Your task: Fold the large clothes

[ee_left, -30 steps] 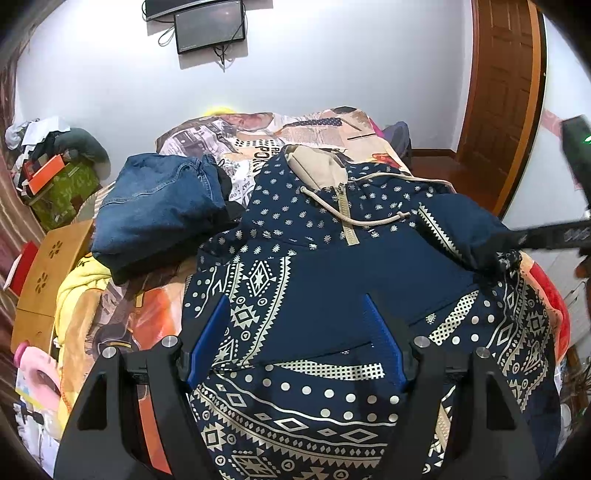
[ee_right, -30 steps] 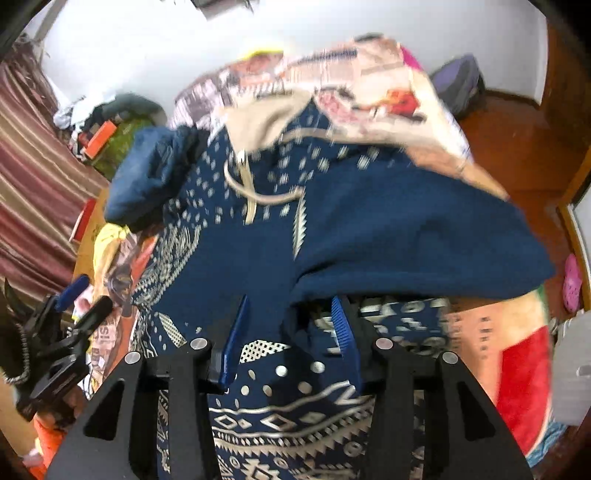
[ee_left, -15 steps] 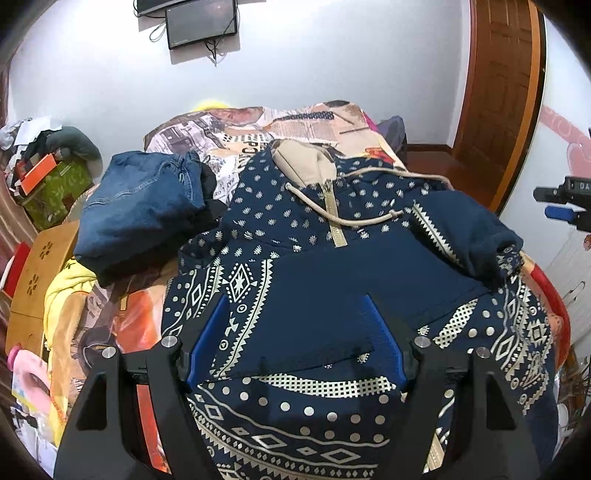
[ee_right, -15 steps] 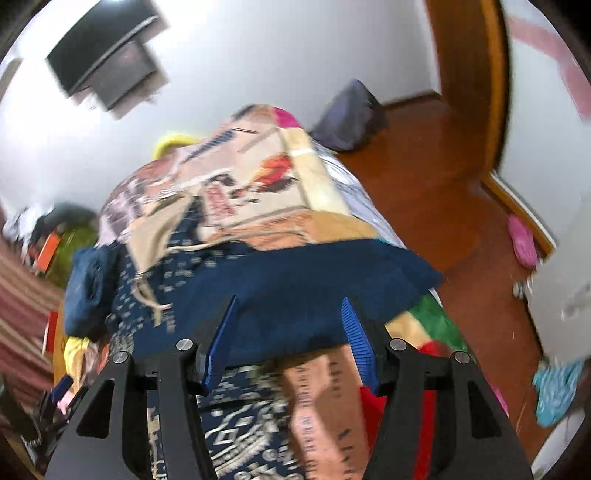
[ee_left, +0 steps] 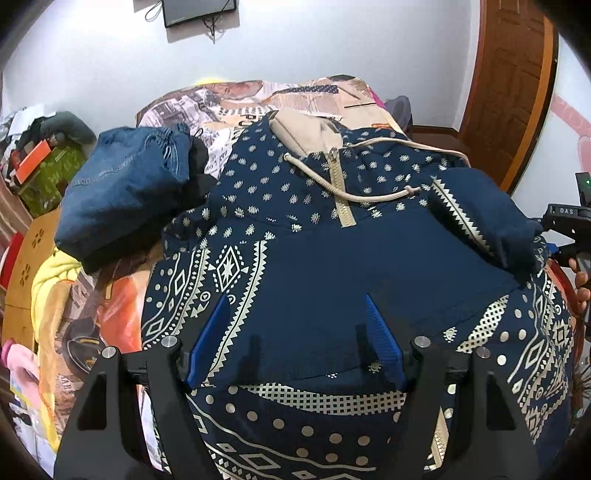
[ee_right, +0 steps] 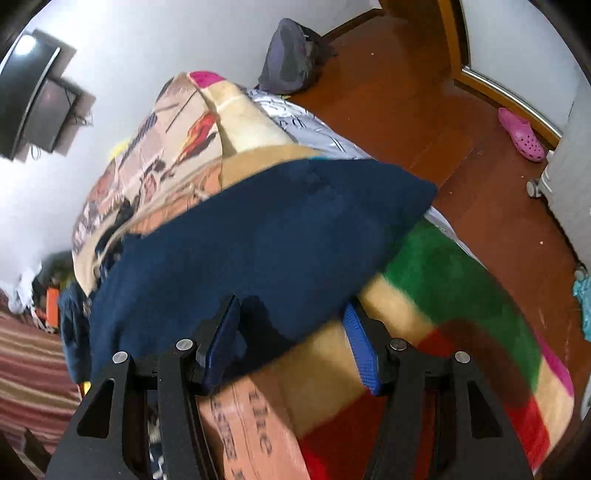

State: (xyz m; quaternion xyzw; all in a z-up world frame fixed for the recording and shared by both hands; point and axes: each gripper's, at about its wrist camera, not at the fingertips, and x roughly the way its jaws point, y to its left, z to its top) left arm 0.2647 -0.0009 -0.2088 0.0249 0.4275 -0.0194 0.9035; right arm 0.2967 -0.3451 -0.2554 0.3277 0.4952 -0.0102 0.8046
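Folded blue denim jeans [ee_left: 125, 192] lie on the bed's printed patchwork blanket [ee_left: 258, 99]. Black wall-mounted screen [ee_left: 199, 11] above the headboard end. Brown wooden door [ee_left: 513, 85] at right. Pink rubber clog [ee_right: 521, 134] on the red-brown wood floor [ee_right: 424, 103]; grey backpack [ee_right: 288, 62] against the wall.

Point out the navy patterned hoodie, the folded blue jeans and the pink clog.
Navy patterned hoodie [ee_left: 332, 266], left wrist view, plain chest panel.
Folded blue denim jeans [ee_left: 125, 184], left wrist view, top fold.
Pink clog [ee_right: 521, 134], right wrist view, upper.

Soft matt navy cloth on the hoodie [ee_left: 332, 266], printed cream. Fuzzy blanket [ee_right: 461, 280]; glossy wooden floor [ee_right: 424, 110]. Ribbed blue plastic pads [ee_left: 380, 332].
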